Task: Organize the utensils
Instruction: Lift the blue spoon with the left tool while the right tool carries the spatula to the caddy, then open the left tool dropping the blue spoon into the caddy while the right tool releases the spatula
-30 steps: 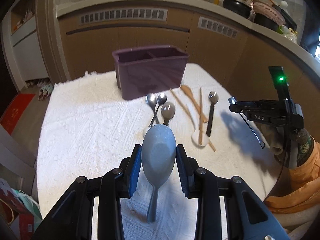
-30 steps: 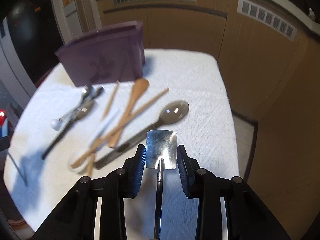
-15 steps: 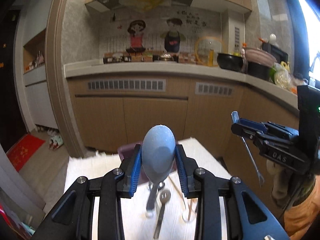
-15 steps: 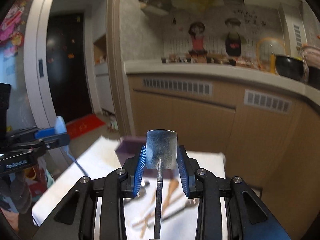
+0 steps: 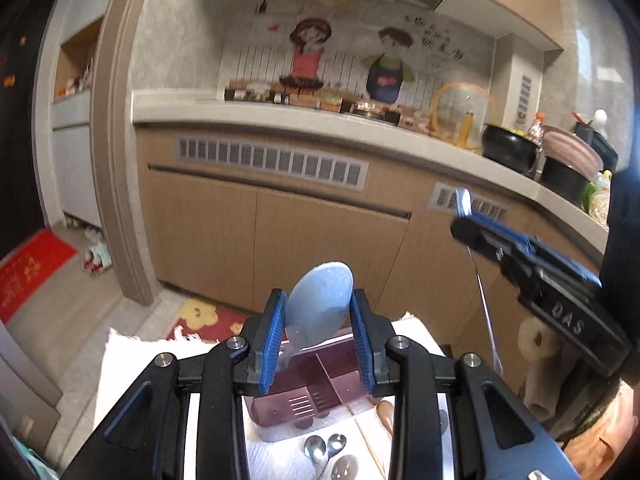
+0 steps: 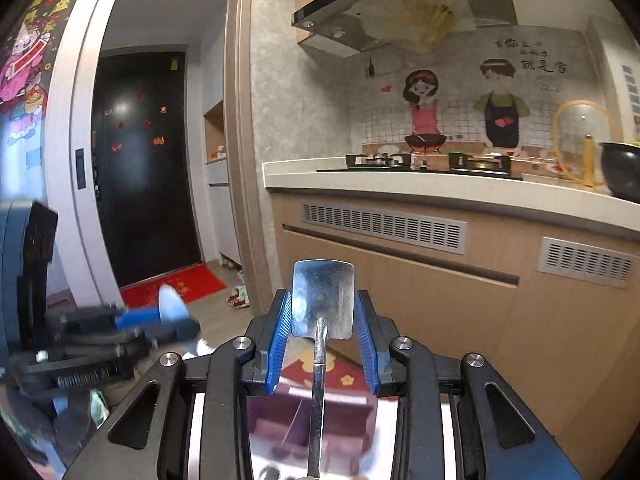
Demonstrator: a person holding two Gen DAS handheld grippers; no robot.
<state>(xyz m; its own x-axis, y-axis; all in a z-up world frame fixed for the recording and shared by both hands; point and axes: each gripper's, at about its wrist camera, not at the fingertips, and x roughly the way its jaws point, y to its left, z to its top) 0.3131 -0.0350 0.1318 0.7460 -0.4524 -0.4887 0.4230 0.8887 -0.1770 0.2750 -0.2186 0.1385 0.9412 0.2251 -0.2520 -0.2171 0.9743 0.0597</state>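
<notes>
Both fisheye views are bright with daylight and bend straight lines toward dark vignetted corners. In the right wrist view, the purple plastic utensil caddy (image 6: 312,420) and the other black handheld gripper (image 6: 120,332) are smeared by motion blur.
</notes>
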